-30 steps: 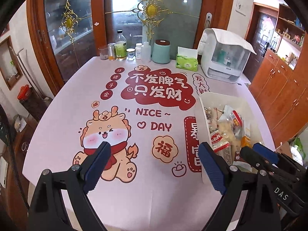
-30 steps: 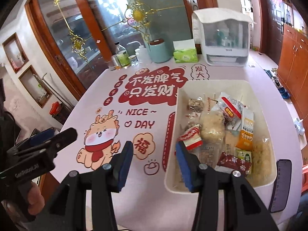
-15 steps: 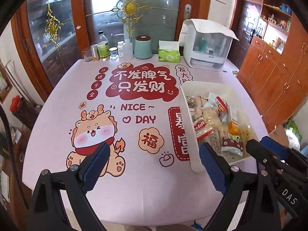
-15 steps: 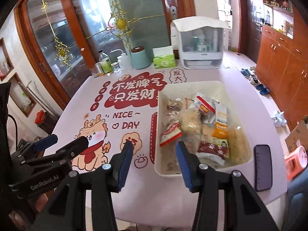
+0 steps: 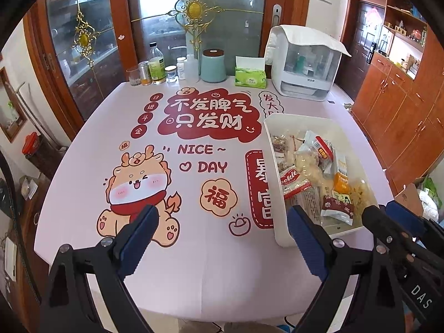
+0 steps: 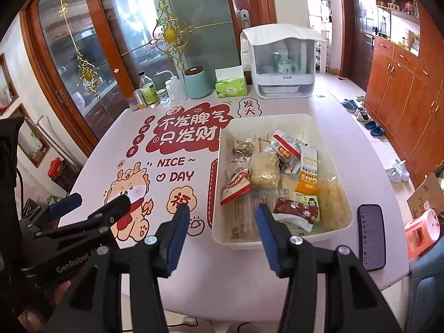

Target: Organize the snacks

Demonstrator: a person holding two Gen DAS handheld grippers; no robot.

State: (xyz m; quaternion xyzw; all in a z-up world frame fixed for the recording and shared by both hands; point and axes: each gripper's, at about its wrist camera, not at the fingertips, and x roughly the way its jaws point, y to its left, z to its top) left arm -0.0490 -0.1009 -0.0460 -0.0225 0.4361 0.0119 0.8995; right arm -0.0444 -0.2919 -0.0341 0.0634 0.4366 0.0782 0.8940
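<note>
Both hand-held grippers have drawn back from the table since a second ago, so the white bin (image 6: 280, 122) of snack packets now sits farther ahead and whole in the right wrist view; this reads as the task near its end or between steps. The right gripper (image 6: 222, 216) is opening its jaws with nothing between them; the left gripper (image 5: 222, 222) stands spread and empty. In the bin lie a red-and-white wafer packet (image 6: 236, 184), an orange oat sachet (image 6: 306, 179) and a dark red packet (image 6: 295, 208). A phone (image 6: 371, 236) lies just beside the bin; a tissue box (image 6: 231, 87) and bottles stand well apart, obstructing nothing.
</note>
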